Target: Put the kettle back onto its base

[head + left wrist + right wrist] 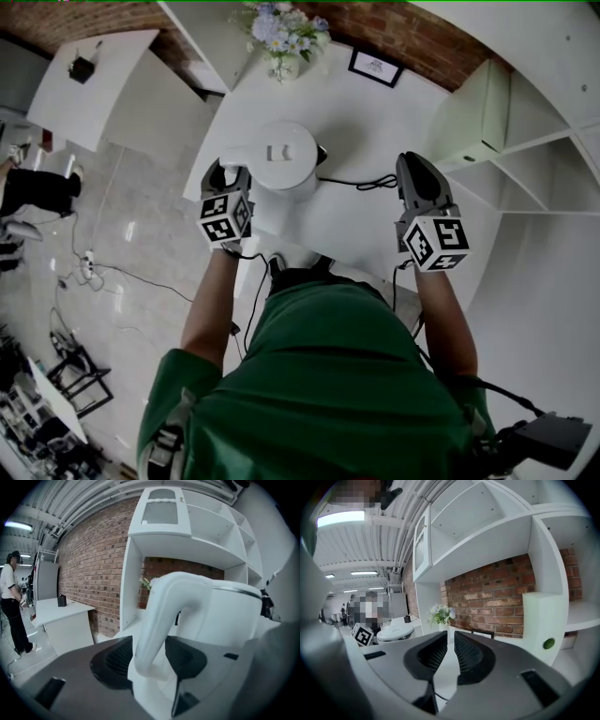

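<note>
Left tool (151, 654) released, jaws apart around handle (161, 616) of white kettle (281, 155). Kettle upright on worktop (375, 122). Right tool (450, 645) clenched, empty.

light: bright ceiling strips (340, 518) | edges: fisheye-warped, dark | near: blurred

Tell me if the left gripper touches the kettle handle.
Cannot tell. Left gripper view: the kettle handle sits inside the left gripper, clear of one pad but covering the other pad's edge.
</note>
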Available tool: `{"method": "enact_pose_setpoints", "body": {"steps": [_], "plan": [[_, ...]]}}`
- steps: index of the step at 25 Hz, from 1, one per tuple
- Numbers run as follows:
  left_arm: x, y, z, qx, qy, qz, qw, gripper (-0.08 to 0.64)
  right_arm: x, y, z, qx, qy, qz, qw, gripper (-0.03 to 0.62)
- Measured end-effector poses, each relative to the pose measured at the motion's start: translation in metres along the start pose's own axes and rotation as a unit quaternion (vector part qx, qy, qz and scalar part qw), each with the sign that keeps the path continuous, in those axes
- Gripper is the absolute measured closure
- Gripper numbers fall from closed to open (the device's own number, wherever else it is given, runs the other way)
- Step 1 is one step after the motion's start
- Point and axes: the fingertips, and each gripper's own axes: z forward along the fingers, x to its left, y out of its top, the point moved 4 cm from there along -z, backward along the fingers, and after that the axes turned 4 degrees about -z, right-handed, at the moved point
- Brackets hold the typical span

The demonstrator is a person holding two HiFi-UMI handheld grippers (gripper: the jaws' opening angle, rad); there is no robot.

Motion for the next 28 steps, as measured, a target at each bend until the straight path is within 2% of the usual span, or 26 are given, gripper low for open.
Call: {"method": "enact_pose_setpoints", "body": {"steps": [2,5,9,12,16,18,22,28], "plan": [[-0.003,-0.01,-0.012,0.018,0.005,0.009,0.9998,0.348,0.0,-0.001,0.001,-0.002,0.0,0.008,1.0,0.531],[-0.006,-0.02,-0.038,0.034,0.008,0.003,0.9994,0.348,-0.002,-0.006,0.005,-0.007,-0.006,0.025,1.0,0.539],[-0.003,-0.014,-0.07,0.032,0.014,0.003,0.9994,0.348,-0.004,-0.011,0.013,-0.015,-0.012,0.051,0.999,0.545],[0.004,0.006,-0.088,0.01,0.02,0.0,0.9997,0.359,-0.001,-0.011,0.021,-0.021,-0.008,0.062,0.998,0.546],[0.006,0.041,-0.109,-0.045,0.023,-0.008,0.9987,0.471,0.006,-0.003,0.027,-0.031,-0.004,0.062,0.998,0.546],[0.005,0.058,-0.119,-0.07,0.019,-0.002,0.9973,0.495,0.011,0.002,0.026,-0.035,-0.009,0.056,0.998,0.546],[0.008,0.084,-0.138,-0.108,0.009,0.013,0.994,0.508,0.028,0.016,0.016,-0.04,-0.026,0.032,0.998,0.552],[0.012,0.109,-0.155,-0.14,-0.045,-0.032,0.9886,0.506,0.059,0.045,-0.015,-0.08,-0.042,0.002,0.996,0.565]]}}
